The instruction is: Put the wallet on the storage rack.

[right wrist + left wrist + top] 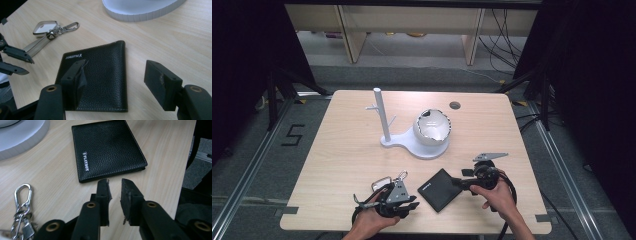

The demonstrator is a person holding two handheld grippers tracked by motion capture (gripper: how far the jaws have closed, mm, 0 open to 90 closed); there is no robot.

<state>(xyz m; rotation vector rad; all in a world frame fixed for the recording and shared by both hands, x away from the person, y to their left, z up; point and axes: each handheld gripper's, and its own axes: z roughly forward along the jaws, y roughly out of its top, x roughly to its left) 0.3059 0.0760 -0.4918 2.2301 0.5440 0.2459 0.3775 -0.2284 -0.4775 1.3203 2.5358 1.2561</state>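
Left gripper (115, 192): nearest the lens; its jaws stood narrow with a slim gap, nothing between them, tips just short of the wallet's near edge, judged a parked or readying posture rather than a grip.
Right gripper (120, 82): jaws stood wide, one pad over the wallet's leather and the other on bare wood beyond its folded edge; pads not pressing, so no hold was established. The straddle suggested a pinch across the fold was intended.
Wallet (439, 189): black, closed, flat on the table near the front edge, between the two grippers; lying askew to that edge, which offered a corner to the right gripper.
Keys (388, 181): bunch with carabiner clip and tag, flat on the table near the front edge, just beside the left gripper, untouched.
Stand (412, 142): white base with upright peg post, towards the table's middle, well apart from the wallet; a white bowl (432, 126) rested on its base.
Table (347, 150): pale wood, carrying all items.
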